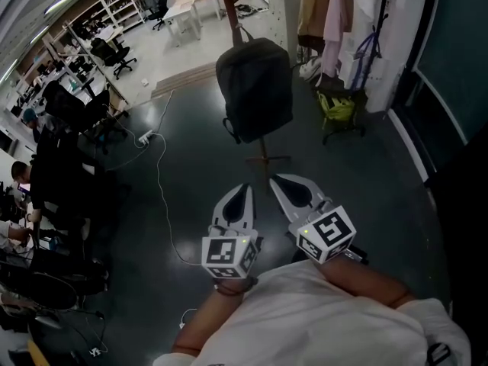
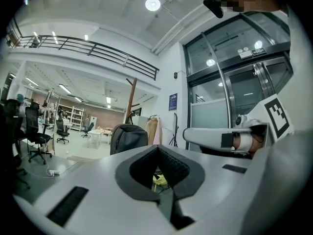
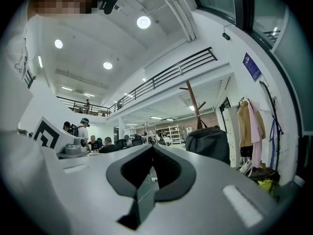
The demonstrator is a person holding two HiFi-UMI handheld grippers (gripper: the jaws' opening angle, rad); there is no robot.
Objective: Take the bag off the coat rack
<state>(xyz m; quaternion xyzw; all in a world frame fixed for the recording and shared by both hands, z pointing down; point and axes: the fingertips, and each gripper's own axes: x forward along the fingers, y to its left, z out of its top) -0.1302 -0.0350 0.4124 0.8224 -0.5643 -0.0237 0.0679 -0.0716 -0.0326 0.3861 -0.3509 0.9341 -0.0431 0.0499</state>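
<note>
Bag (image 1: 254, 90): a dark backpack, hanging by its top loop on the coat rack (image 1: 228, 4), its body against the pole and above the rack's feet.
Left hand-held gripper (image 1: 245, 187): clenched on nothing, jaw tips meeting; held low, well short of the coat rack and pointed toward it.
Right hand-held gripper (image 1: 274, 179): also clenched and empty, just beside the left one, equally far from the coat rack.
Floor (image 1: 366, 189): dark, with a white cable (image 1: 160, 174) trailing to the left of the coat rack.
Coats (image 1: 324, 10): hanging to the right of the coat rack, apart from it.
Done: nothing that I can see; the bag is untouched.
Left to do: everything, I'd say. Close in, open a gripper, take the loop or a strap, lift it clear of the hook.
</note>
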